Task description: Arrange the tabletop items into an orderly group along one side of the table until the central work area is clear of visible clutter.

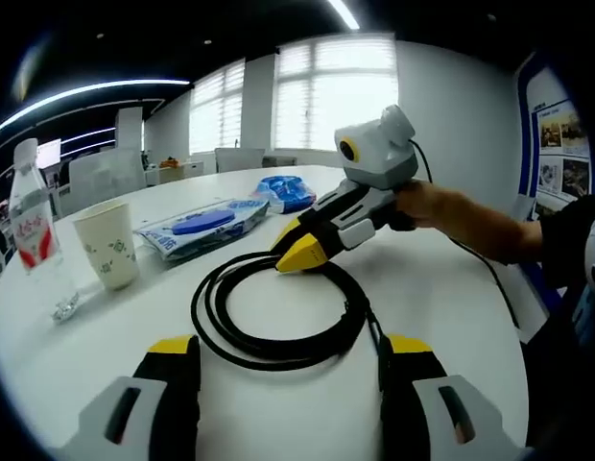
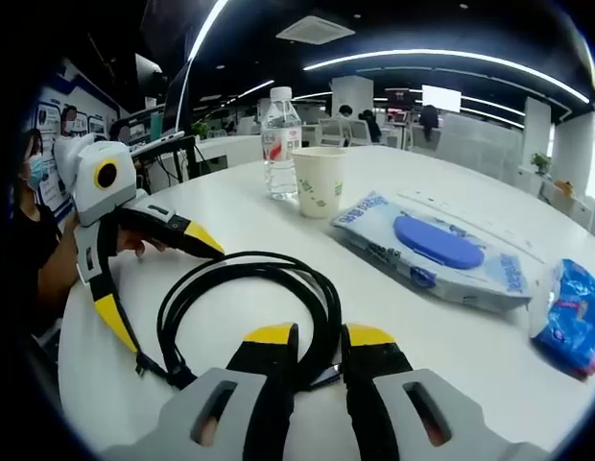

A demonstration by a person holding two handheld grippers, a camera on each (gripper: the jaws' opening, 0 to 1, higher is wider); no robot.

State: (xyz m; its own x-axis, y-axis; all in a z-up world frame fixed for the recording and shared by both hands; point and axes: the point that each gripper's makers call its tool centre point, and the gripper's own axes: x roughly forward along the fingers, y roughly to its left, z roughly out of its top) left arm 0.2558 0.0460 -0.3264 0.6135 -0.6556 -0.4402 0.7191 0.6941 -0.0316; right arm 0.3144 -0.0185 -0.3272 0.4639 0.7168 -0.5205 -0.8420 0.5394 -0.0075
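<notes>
A coiled black cable [image 1: 278,351] [image 2: 321,288] lies on the round white table [image 1: 451,317] [image 2: 451,375]. My left gripper [image 1: 290,357] is open wide, its jaws standing either side of the coil's near edge without touching it. In the right gripper view it shows as the left gripper [image 2: 154,283], jaws spread beside the coil. My right gripper [image 2: 319,338] is shut on the cable's near strands. It enters the left gripper view as the right gripper [image 1: 302,254], its yellow tips together on the coil's far edge.
A water bottle [image 1: 29,221] [image 2: 280,144], a paper cup [image 1: 107,245] [image 2: 319,181], a wet wipes pack [image 1: 203,226] [image 2: 441,245] and a blue packet [image 1: 288,192] [image 2: 571,317] stand behind the coil. A person's hand [image 1: 432,202] holds the right gripper.
</notes>
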